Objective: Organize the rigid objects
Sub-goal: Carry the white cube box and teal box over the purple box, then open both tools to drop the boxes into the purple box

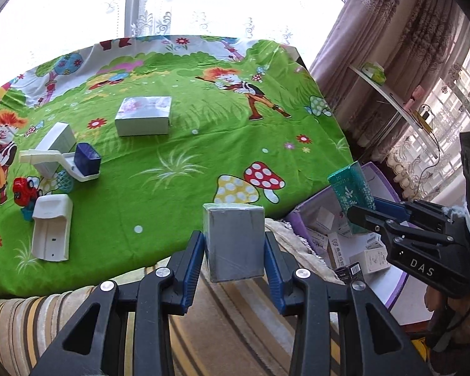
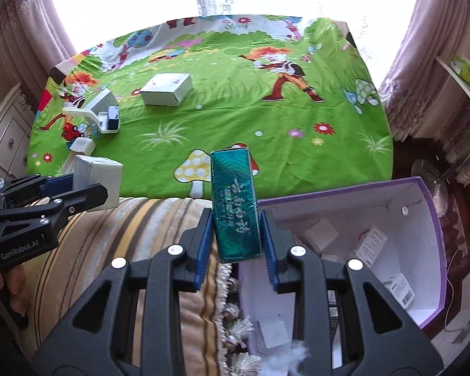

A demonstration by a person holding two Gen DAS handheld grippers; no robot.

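Left gripper clamps grey box; right gripper clamps teal box.

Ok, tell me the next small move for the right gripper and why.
Probably carry the green box a little further right, over the purple-rimmed bin, then open. The right gripper is shut on it, and it hangs above the bin's near-left edge, not yet over the open space where small cartons already lie. The left gripper holds a grey box.
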